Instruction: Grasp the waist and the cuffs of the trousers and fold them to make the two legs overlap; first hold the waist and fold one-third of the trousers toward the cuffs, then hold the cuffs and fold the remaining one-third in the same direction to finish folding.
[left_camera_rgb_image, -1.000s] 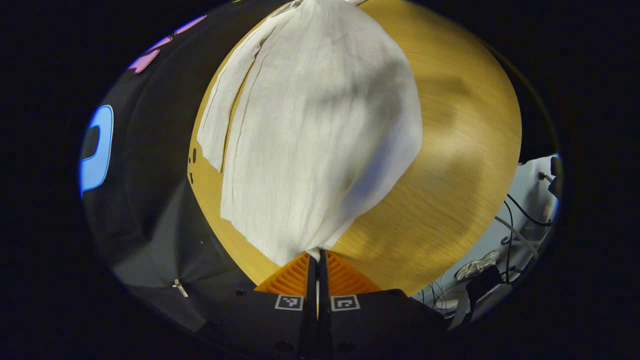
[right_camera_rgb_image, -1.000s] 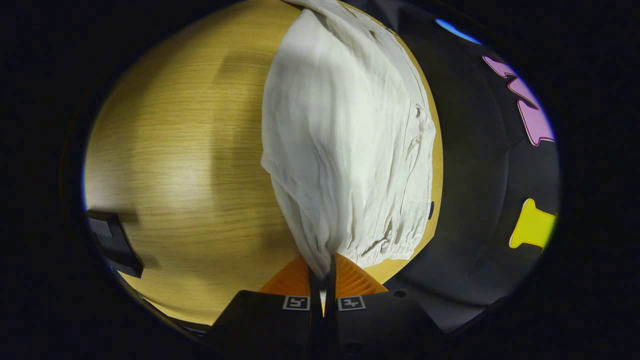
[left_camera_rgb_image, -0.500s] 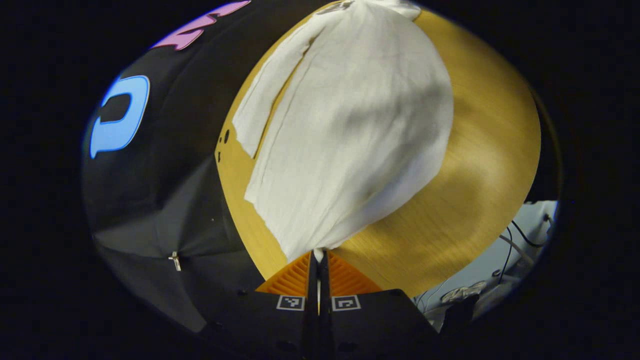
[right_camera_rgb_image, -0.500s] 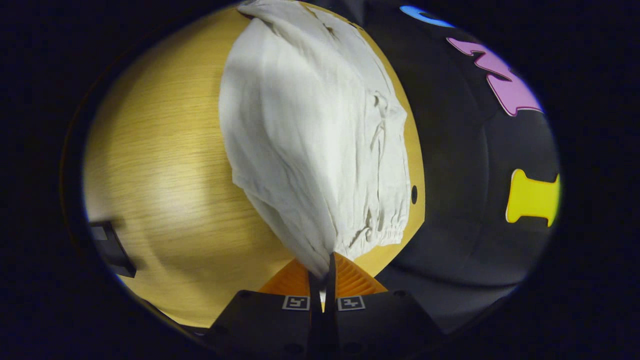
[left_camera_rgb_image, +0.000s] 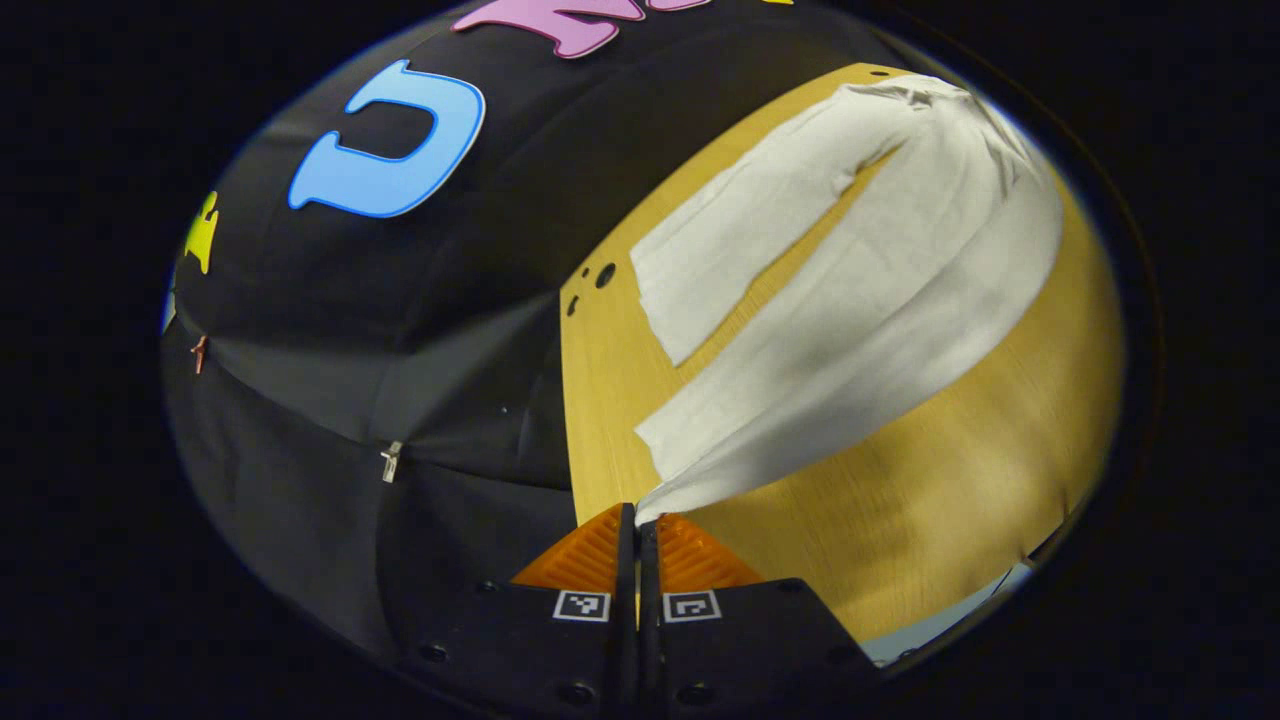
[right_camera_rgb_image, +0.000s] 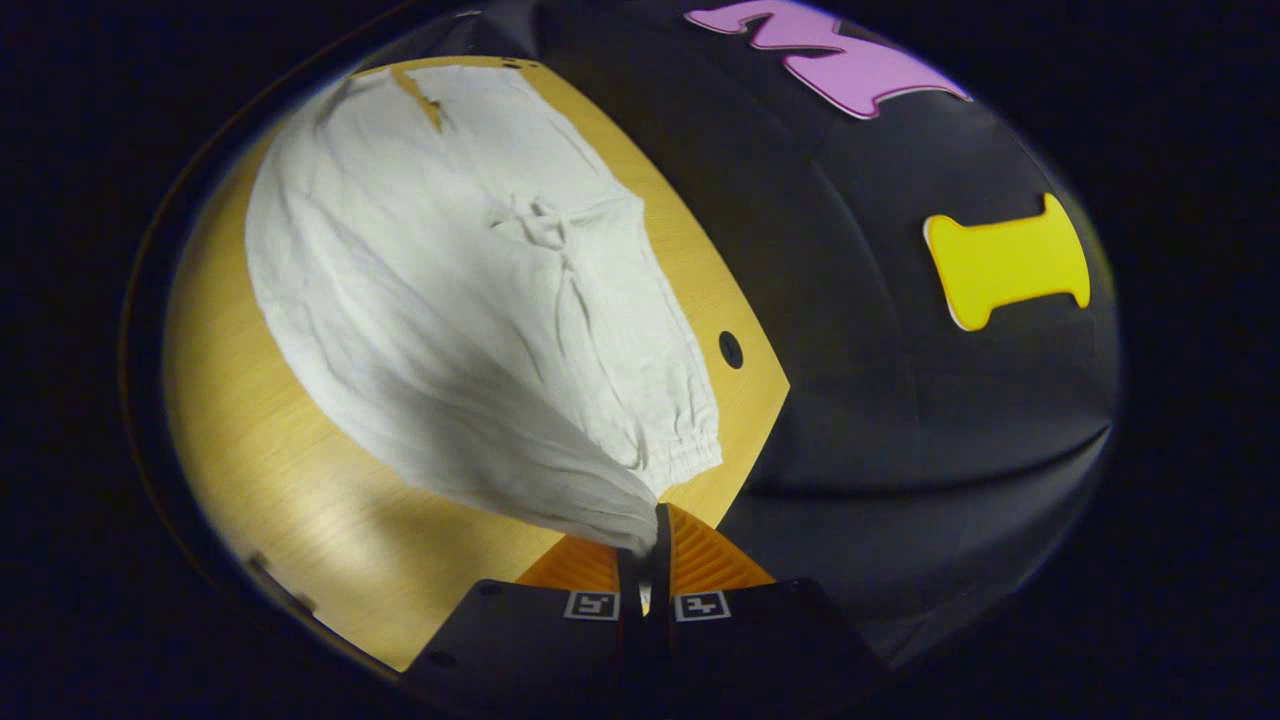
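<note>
Both views low over table (left_camera_rgb_image: 930, 500), close, sharing trousers (right_camera_rgb_image: 450, 300)

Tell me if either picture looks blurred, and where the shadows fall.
Left gripper view: the table is smeared near the lower right edge, and the trousers darken along their lower fold. Right gripper view: sharper, with shadow across the trousers near the claw.

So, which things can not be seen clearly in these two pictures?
- Left gripper view: where the left gripper pinches the trousers; the cloth bunches over the contact.
- Left gripper view: the waist end, cut off by the image edge.
- Right gripper view: the table under the lifted leg, hidden by cloth and blurred.
- Right gripper view: the right gripper pinch, covered by gathered cloth.
</note>
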